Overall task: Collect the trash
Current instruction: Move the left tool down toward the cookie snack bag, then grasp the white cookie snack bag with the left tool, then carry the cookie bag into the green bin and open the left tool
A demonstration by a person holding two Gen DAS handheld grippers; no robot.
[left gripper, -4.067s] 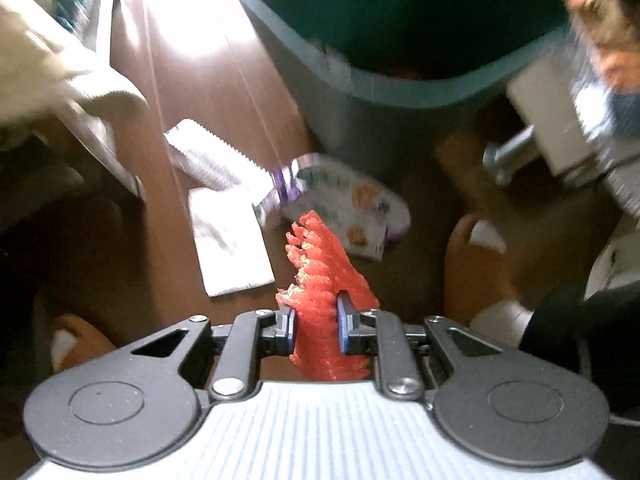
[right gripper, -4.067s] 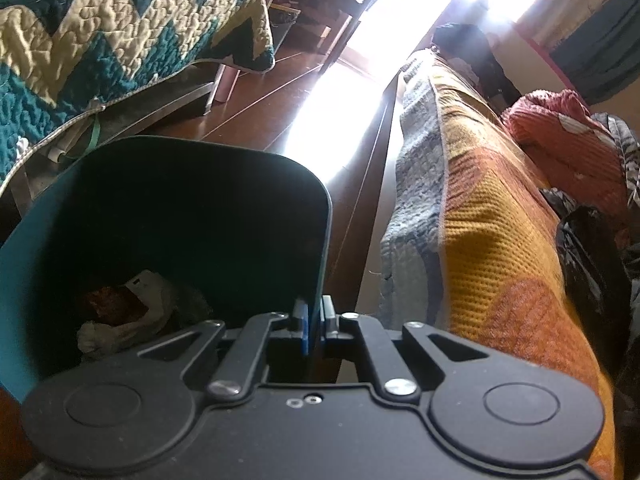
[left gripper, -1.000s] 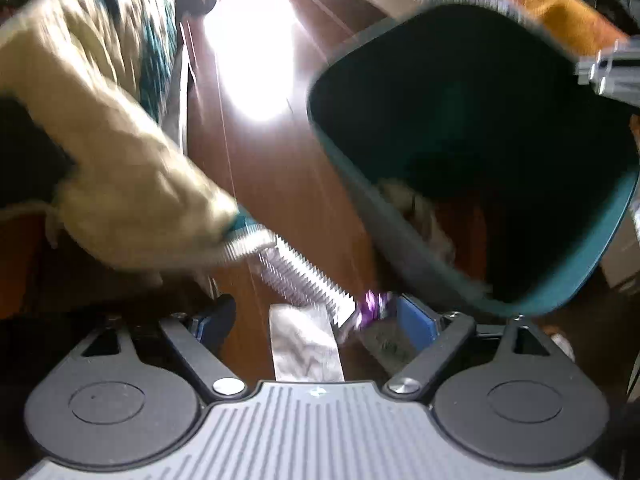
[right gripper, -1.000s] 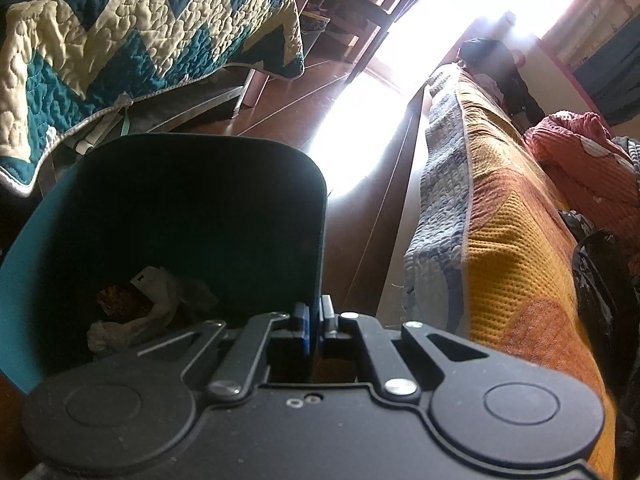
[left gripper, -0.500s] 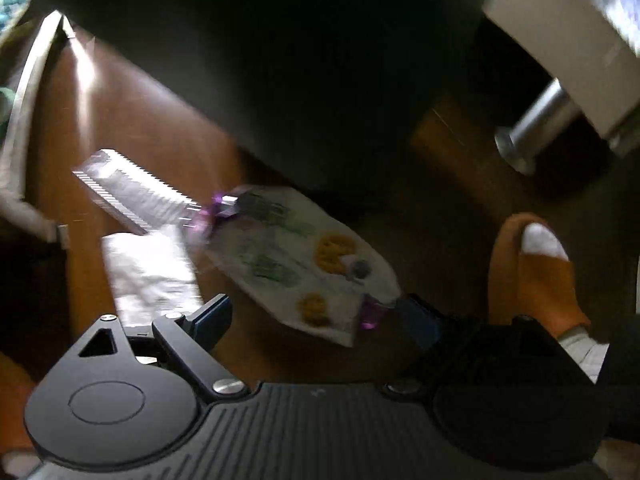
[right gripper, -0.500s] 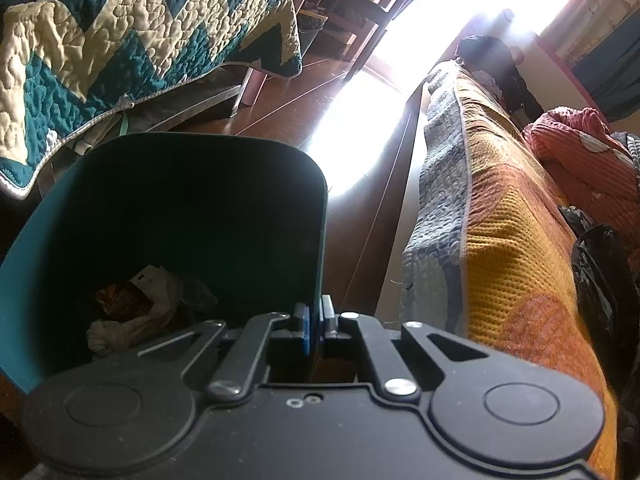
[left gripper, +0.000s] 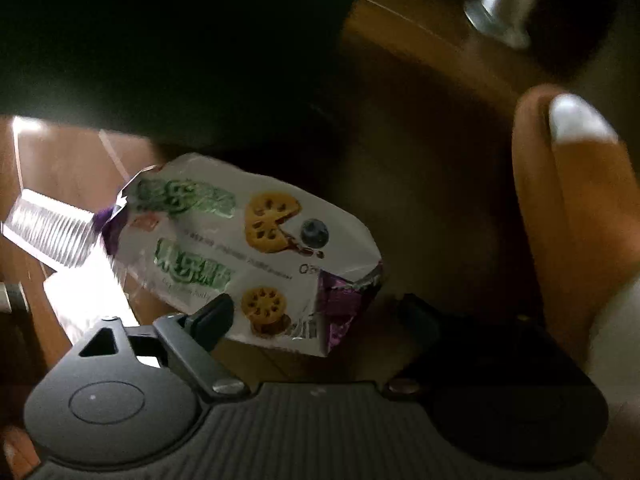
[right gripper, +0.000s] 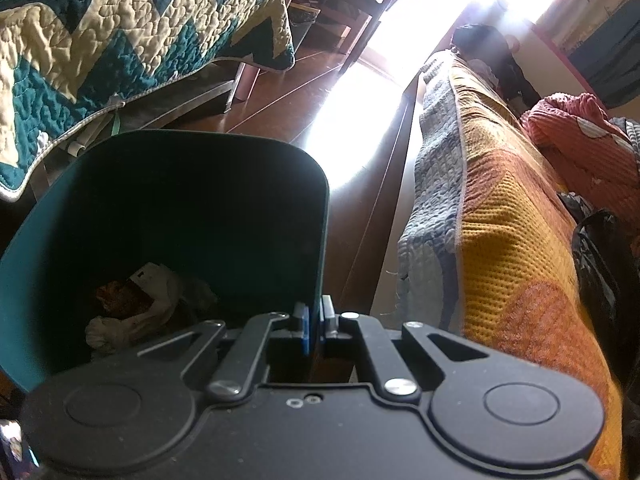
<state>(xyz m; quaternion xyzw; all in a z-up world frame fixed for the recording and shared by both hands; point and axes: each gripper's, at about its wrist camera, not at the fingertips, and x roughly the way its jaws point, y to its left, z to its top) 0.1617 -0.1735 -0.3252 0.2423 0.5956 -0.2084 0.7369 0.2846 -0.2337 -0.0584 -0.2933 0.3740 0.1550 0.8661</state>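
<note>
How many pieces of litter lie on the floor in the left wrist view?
3. A snack wrapper lies between the open left gripper's fingers; a ridged clear plastic piece lies at its left end; a white paper lies below that. The dark bin above may hide more.

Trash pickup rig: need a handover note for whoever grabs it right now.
Left gripper: open, low over the snack bag on the floor, not gripping.
Right gripper: shut on the rim of the teal bin.
Done: some crumpled trash lies in the bin.
Left: snack bag, ridged clear wrapper, white paper beside it.
</note>
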